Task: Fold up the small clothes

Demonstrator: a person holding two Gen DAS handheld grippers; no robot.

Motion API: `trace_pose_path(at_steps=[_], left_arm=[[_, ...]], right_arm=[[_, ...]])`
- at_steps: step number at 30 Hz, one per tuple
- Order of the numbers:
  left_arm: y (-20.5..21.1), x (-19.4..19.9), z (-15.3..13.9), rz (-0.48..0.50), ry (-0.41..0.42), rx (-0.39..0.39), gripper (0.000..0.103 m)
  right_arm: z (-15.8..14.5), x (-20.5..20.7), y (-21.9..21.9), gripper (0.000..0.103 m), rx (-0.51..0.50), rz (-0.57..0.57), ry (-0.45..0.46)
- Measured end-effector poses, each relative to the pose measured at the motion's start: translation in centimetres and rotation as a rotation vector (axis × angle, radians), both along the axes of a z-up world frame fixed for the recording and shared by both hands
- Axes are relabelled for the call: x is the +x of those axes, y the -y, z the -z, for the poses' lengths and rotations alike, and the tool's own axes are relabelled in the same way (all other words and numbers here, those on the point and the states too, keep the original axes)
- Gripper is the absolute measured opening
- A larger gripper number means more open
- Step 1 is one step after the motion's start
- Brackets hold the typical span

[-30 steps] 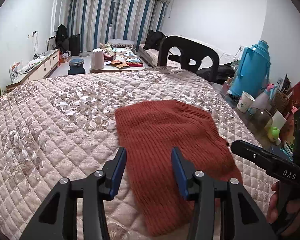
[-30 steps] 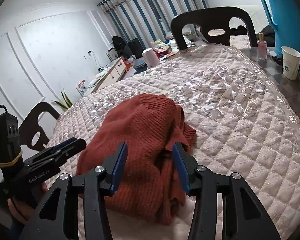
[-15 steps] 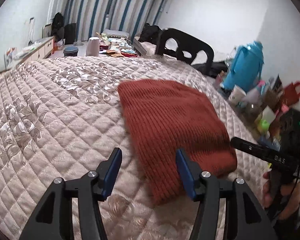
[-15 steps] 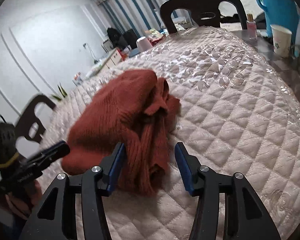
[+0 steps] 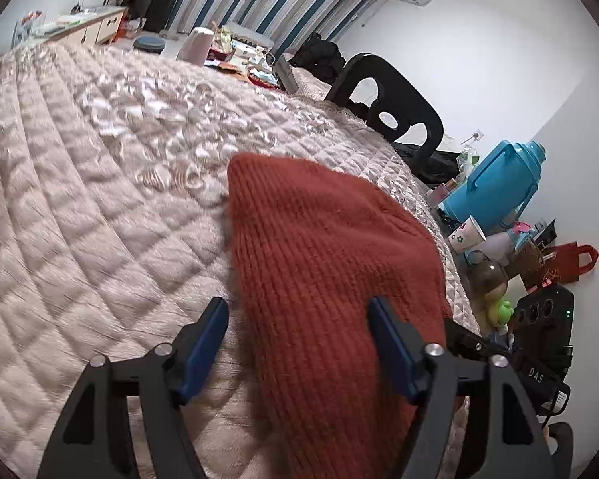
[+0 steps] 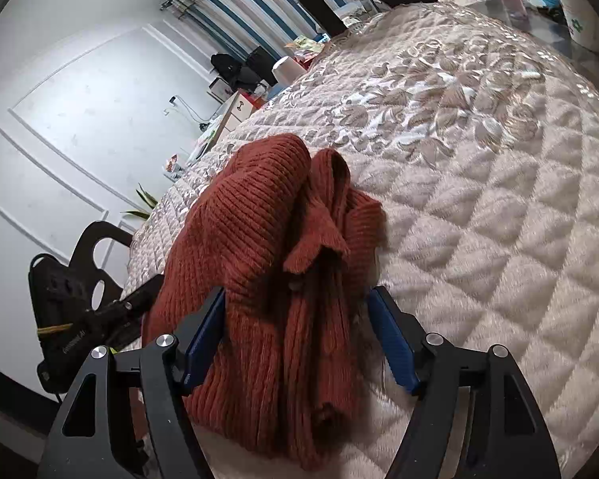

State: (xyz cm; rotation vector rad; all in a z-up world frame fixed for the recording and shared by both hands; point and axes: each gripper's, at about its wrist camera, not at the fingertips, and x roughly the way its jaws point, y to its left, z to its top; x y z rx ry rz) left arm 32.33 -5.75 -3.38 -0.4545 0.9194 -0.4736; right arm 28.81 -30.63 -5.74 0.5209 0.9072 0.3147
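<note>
Both views have tilted and closed in since a second ago. The sweater (image 5: 331,279) fills the frame centre on the quilt (image 5: 100,219), already folded. The left gripper (image 5: 299,343) and right gripper (image 6: 295,339) are spread wide, holding nothing, apparently approaching its near edge.

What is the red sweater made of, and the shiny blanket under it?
The red sweater looks like thick knitted yarn, maybe wool or acrylic: you can see ribbed rows and fuzzy edges. The blanket looks like satiny quilted fabric, probably polyester: it gleams, with stitched diamond puffs and woven flowers.
</note>
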Motion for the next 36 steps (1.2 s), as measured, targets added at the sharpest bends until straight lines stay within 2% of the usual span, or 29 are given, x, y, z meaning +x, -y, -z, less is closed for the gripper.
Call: trace_pose_path(at_steps=[3, 10, 13, 15, 17, 18, 21, 25, 36], left_arm=[[-0.3, -0.1, 0.5, -0.002, -0.002, -0.036, 0.079], [-0.1, -0.4, 0.5, 0.025, 0.022, -0.025, 0.079], [0.8, 0.0, 0.4, 0.028, 0.024, -0.006, 0.078], [1.5, 0.2, 0.1, 0.036, 0.028, 0.01, 0.072], [2.1, 0.1, -0.4, 0.032, 0.036, 0.042, 0.067], [2.4, -0.2, -0.8, 0.034, 0.049, 0.067, 0.062], [3.2, -1.4, -2.2, 0.039, 0.099, 0.153, 0.052], [3.1, -3.2, -3.6, 0.035, 0.129, 0.182, 0.048], [-0.4, -7.5, -6.2, 0.012, 0.195, 0.203, 0.048]], right_arm=[[0.0, 0.5, 0.0, 0.071, 0.009, -0.001, -0.004], [0.3, 0.5, 0.1, 0.071, 0.037, -0.019, 0.007], [0.2, 0.8, -0.1, 0.067, 0.032, -0.012, 0.0], [0.4, 1.5, -0.5, 0.055, 0.041, -0.025, -0.002], [0.7, 1.9, -0.4, 0.051, 0.078, -0.022, -0.009], [0.7, 1.9, -0.3, 0.047, 0.088, -0.018, -0.009], [-0.1, 1.0, -0.6, 0.038, 0.07, -0.02, 0.012], [-1.3, -0.7, -1.1, 0.036, 0.057, -0.033, 0.036], [-3.9, -5.1, -4.1, 0.036, 0.067, -0.105, 0.101]])
